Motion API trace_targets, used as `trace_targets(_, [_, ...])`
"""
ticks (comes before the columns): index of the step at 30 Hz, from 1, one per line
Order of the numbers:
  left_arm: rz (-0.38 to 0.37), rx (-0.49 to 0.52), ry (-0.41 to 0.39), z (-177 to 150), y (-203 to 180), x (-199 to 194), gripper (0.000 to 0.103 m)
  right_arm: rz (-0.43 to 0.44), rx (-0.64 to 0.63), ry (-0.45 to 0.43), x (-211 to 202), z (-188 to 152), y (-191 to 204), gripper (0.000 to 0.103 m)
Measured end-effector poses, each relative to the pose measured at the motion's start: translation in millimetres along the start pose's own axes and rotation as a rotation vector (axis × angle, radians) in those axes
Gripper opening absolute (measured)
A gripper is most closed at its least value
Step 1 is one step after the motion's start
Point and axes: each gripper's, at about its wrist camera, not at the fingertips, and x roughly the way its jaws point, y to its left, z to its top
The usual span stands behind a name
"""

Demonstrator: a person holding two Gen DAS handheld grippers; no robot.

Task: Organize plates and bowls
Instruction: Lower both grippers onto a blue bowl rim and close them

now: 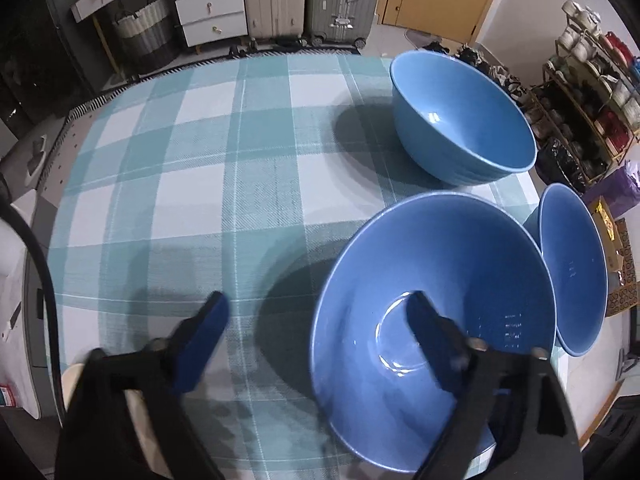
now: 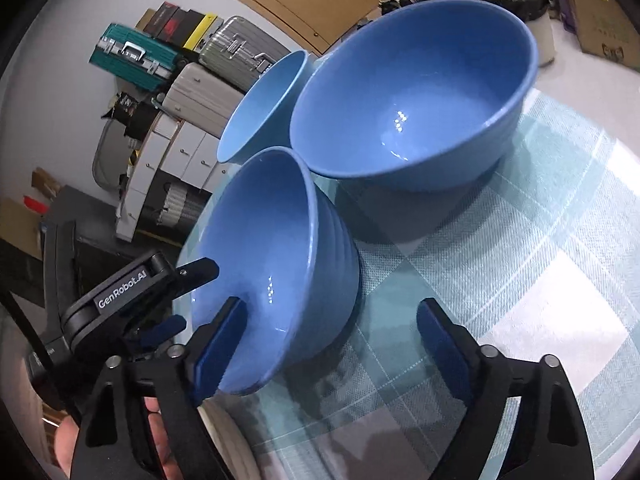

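On checked cloth (image 1: pixel 200 200), 3 blue bowls (image 1: pixel 464 120); both grippers' jaws straddle rims.

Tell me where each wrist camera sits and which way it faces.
Left wrist: on the left gripper, facing steeply down at blue bowls on a checked cloth; open jaws straddle the nearest bowl's rim.
Right wrist: on the right gripper, angled down across the cloth; open jaws straddle a ribbed bowl's wall; the left gripper and a hand show.
Shared: the bowls, cloth and suitcases.
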Motion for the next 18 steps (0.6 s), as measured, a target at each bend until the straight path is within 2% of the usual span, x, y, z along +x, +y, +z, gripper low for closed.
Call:
trace_targets(1, [-0.003, -0.006, 0.008, 0, 1, 2, 0.072, -0.012, -0.015, -0.01, 1, 0, 3, 0.084])
trace_targets(2, [-0.013, -0.018, 0.012, 0, 2, 4, 0.063, -0.015, -0.023, -0.017, 1, 1, 4, 0.084])
trace_targets(4, [-0.044, -0.047, 0.035, 0, 7, 10, 0.038, -0.021, -0.02, -0.023, 3, 3, 5, 0.082])
trace_targets(6, [-0.07, -0.071, 0.067, -1, 11, 17, 0.035, -0.032, -0.006, -0.021, 6, 4, 3, 0.079])
trace_targets(9, [-0.085, -0.1, 0.073, -3, 15, 21, 0.03, -0.037, 0.024, 0.013, 14, 7, -3, 0.067])
trace_targets(11, [-0.107, -0.122, 0.076, -4, 17, 22, 0.029, -0.015, 0.045, 0.046, 19, 10, -5, 0.05])
trace_targets(12, [-0.108, -0.127, 0.072, -6, 16, 22, 0.026, 0.016, 0.046, 0.068, 21, 11, -4, 0.041])
trace_targets(13, [-0.106, -0.122, 0.071, -6, 14, 21, 0.019, 0.03, 0.036, 0.08, 21, 12, -1, 0.039])
trace_targets(15, [-0.1, -0.096, 0.079, -8, 9, 22, 0.014, 0.025, 0.002, 0.067, 19, 11, 5, 0.038])
trace_targets(18, [-0.097, -0.086, 0.075, -10, 6, 19, 0.014, 0.031, 0.003, 0.084, 20, 7, 4, 0.033])
